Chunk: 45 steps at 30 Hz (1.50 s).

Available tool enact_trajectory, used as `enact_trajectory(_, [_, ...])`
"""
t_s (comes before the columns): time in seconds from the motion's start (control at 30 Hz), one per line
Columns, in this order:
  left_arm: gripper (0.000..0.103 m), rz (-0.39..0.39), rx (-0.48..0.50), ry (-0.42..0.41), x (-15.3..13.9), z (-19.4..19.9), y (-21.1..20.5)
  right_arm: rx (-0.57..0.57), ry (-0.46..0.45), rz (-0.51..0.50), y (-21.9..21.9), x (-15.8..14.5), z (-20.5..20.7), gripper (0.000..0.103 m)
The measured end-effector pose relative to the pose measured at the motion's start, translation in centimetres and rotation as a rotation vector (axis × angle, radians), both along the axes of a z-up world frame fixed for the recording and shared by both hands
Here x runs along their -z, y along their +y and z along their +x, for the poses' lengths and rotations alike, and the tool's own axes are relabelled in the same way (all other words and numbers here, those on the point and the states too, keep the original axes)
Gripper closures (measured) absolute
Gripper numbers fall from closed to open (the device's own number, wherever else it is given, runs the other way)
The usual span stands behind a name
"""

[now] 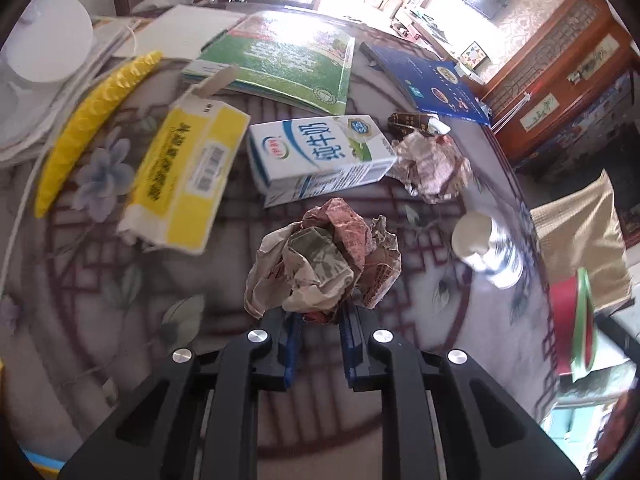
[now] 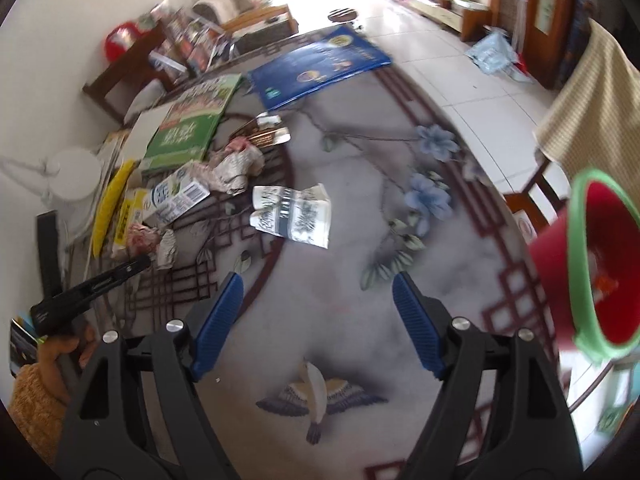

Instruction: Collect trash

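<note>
Left wrist view: my left gripper is clenched on a crumpled paper ball, and my right gripper stands released over the table.

Nearest to me, the blue pads of the left gripper press the lower edge of the paper ball, which sits on the patterned tablecloth. Just behind the ball lies a milk carton on its side, with a yellow box to its left and a second paper wad touching its right end. A flattened cup lies to the right, near the table edge. In the right wrist view, nothing is between the right gripper's open jaws; the same flattened cup lies ahead, well apart from them. A red bucket with a green rim is at the right edge. Farther back lie a green book and a blue book.
</note>
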<state>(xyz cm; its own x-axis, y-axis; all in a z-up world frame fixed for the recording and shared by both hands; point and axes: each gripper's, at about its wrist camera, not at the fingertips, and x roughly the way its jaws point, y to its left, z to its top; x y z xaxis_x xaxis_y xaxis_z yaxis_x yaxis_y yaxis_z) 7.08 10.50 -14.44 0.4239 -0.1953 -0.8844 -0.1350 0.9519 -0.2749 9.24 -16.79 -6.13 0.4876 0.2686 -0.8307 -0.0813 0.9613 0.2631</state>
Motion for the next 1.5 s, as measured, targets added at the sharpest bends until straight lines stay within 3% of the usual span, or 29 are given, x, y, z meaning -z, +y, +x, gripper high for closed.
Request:
enact_trajectory(0.13, [0.087, 0.021, -0.011, 0.023, 0.1, -2.3, 0.5, -0.181, 0.008, -0.177, 3.7, 1.2, 4.2, 0.025])
enact_trajectory(0.33, [0.080, -0.007, -0.028, 0.060, 1.0, -3.3, 1.3, -0.350, 0.060, -0.320, 7.2, 3.9, 9.1, 0.025])
enact_trajectory(0.47, [0.067, -0.015, -0.044, 0.037, 0.8, -3.6, 1.7, -0.427, 0.090, -0.315, 9.4, 5.5, 10.2, 0.025])
enact_trajectory(0.5, [0.060, -0.013, -0.042, 0.030, 0.7, -3.6, 1.6, -0.442, 0.093, -0.328, 9.8, 6.0, 10.2, 0.025])
enact_trajectory(0.63, [0.049, -0.029, -0.043, 0.019, 0.5, -3.4, 1.7, -0.448, 0.101, -0.408, 10.4, 7.4, 10.4, 0.026])
enact_trajectory(0.7, [0.049, -0.037, -0.048, 0.023, 0.7, -3.3, 1.8, -0.426, 0.108, -0.398, 10.2, 7.6, 10.5, 0.046])
enact_trajectory(0.77, [0.048, -0.039, -0.049, 0.028, 0.8, -3.1, 1.8, -0.405, 0.105, -0.375, 9.7, 7.2, 10.5, 0.057])
enact_trajectory(1.1, [0.038, -0.035, -0.079, -0.013, 0.1, -1.9, 2.3, -0.353, 0.043, -0.181, 9.0, 3.6, 6.0, 0.059])
enact_trajectory(1.3, [0.041, -0.041, -0.094, 0.052, 2.0, -0.5, 2.8, -0.304, 0.033, -0.056, 9.0, 2.2, 2.8, 0.059])
enact_trajectory(1.43, [0.066, -0.036, -0.093, 0.029, 1.8, -0.8, 2.8, -0.234, 0.044, 0.016, 8.5, 1.9, 1.0, 0.059])
enact_trajectory(1.47, [0.078, -0.030, -0.083, 0.020, 1.4, -0.9, 2.7, -0.215, 0.045, 0.039, 8.1, 1.8, 0.6, 0.059])
enact_trajectory(1.5, [0.081, -0.026, -0.080, 0.017, 1.2, -1.0, 2.6, -0.202, 0.042, 0.056, 7.9, 1.7, 0.3, 0.059])
